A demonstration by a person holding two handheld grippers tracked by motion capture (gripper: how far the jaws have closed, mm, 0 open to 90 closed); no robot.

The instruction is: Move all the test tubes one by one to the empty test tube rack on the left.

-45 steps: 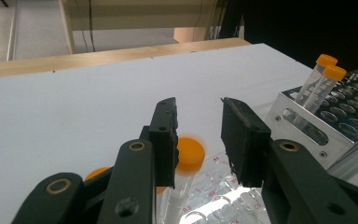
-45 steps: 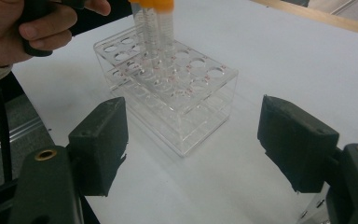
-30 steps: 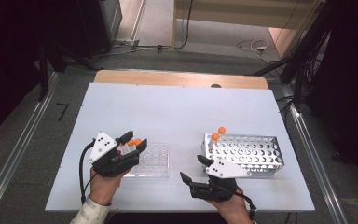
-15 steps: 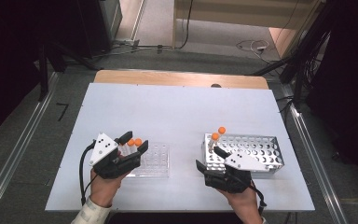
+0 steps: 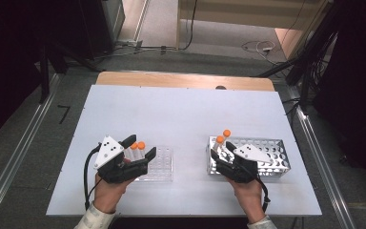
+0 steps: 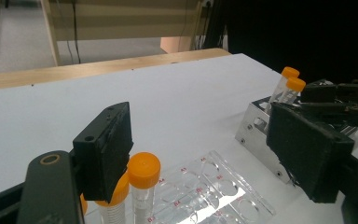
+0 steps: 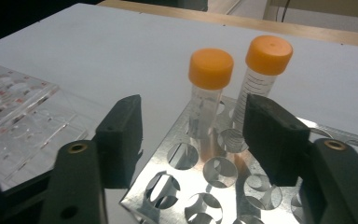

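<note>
Left gripper wide open over clear rack, empty; right gripper open, empty, before metal rack's two tubes.

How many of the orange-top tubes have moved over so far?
Two orange-capped tubes stand in the clear plastic rack. Nothing is held: the right gripper is open around one of two tubes in the metal rack; which way they're moving is unclear.

The left gripper is held at the lower left of the high view, jaws spread apart and pointed right. The right gripper is held at lower right, jaws parted and pointed up-frame.
</note>
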